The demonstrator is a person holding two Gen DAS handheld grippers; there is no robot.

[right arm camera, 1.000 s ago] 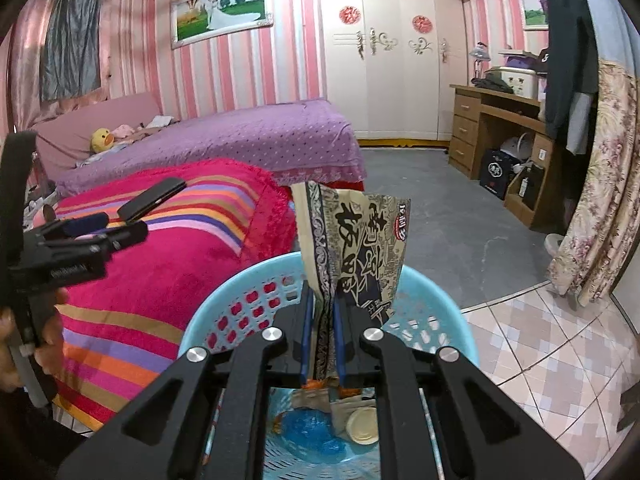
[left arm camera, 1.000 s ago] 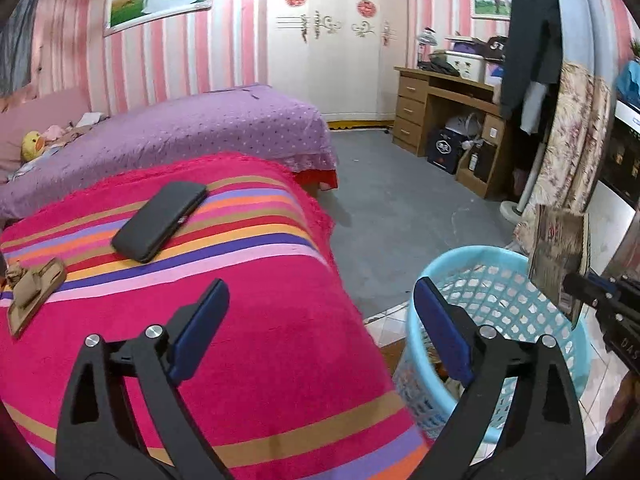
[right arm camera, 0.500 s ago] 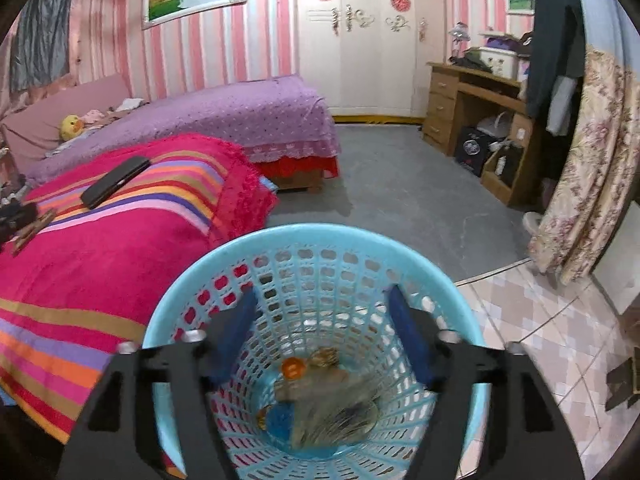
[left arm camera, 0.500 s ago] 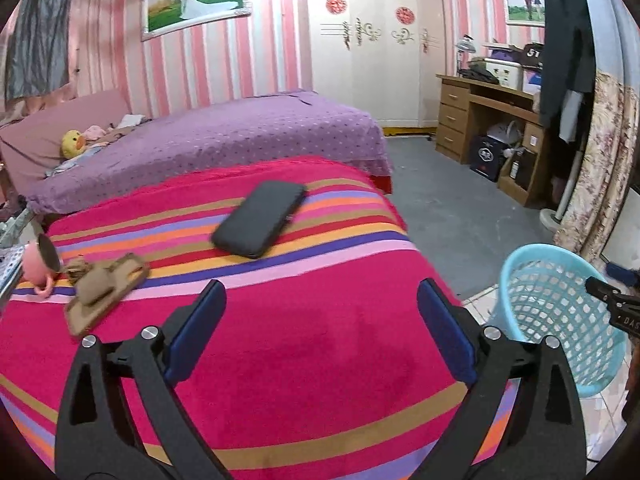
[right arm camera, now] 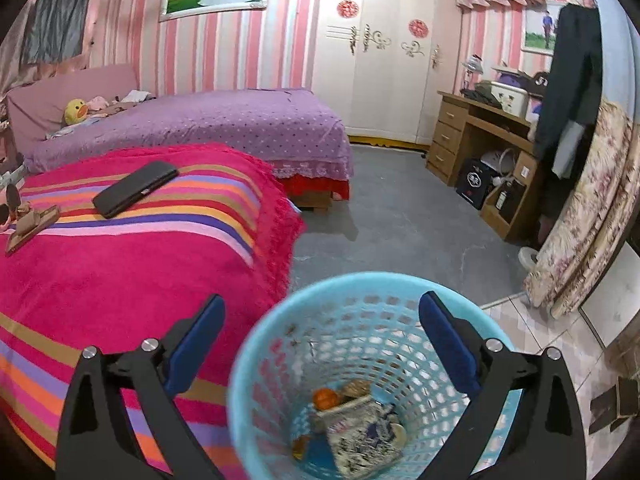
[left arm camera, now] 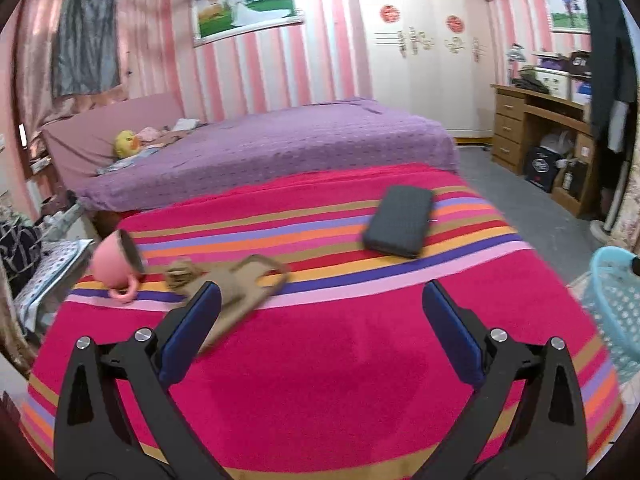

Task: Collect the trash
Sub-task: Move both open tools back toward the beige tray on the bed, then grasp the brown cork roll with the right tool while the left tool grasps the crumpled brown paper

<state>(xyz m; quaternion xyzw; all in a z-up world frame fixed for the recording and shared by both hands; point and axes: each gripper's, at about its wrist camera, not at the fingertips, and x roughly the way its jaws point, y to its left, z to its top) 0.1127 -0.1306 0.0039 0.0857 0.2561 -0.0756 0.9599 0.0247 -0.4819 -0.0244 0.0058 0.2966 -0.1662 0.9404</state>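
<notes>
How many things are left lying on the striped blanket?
3: a pink cup at its left edge, a brown wrapper beside it, a black phone farther right. Nearer blanket is partly hidden.

I see the blanket (left arm camera: 320, 360) as thick, fuzzy cloth, matt, with woven stripes. The phone (left arm camera: 400, 220) on it looks like smooth, dark, matt plastic. The cup (left arm camera: 114, 264) looks smooth, with a soft shine. The basket (right arm camera: 360, 320) is light blue plastic, a little glossy, with a perforated wall. Inside it lies a printed wrapper (right arm camera: 360, 432), thin and crinkled. The desk (right arm camera: 472, 128) is brown wood.
</notes>
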